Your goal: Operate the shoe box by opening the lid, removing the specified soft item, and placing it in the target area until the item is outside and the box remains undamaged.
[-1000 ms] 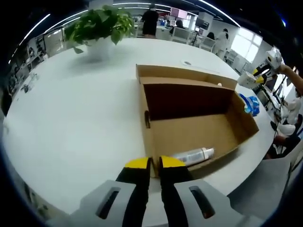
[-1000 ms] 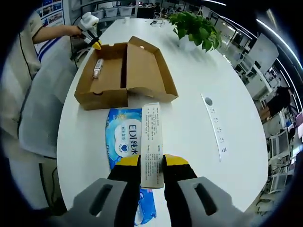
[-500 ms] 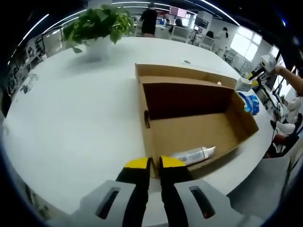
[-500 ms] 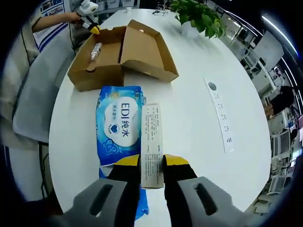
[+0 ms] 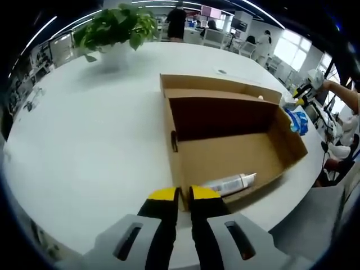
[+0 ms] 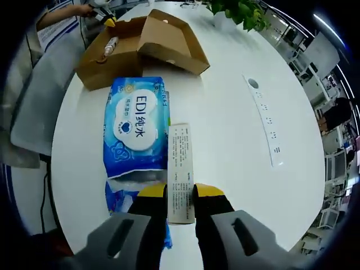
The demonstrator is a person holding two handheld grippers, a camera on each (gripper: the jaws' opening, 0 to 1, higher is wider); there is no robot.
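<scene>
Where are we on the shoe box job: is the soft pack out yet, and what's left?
Done: the shoe box is open, and the blue wipes pack is out of it, over the white table. In hand: the right gripper is shut on the pack's white label flap, while the left gripper pinches the box's near wall. Left: release the pack. A tube is in the box.

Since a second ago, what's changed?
The right hand-held gripper, clamped on the wipes pack by its label flap, has carried it further from the box along the table. The left hand-held gripper stays shut on the box's near wall; the tube stays inside.
</scene>
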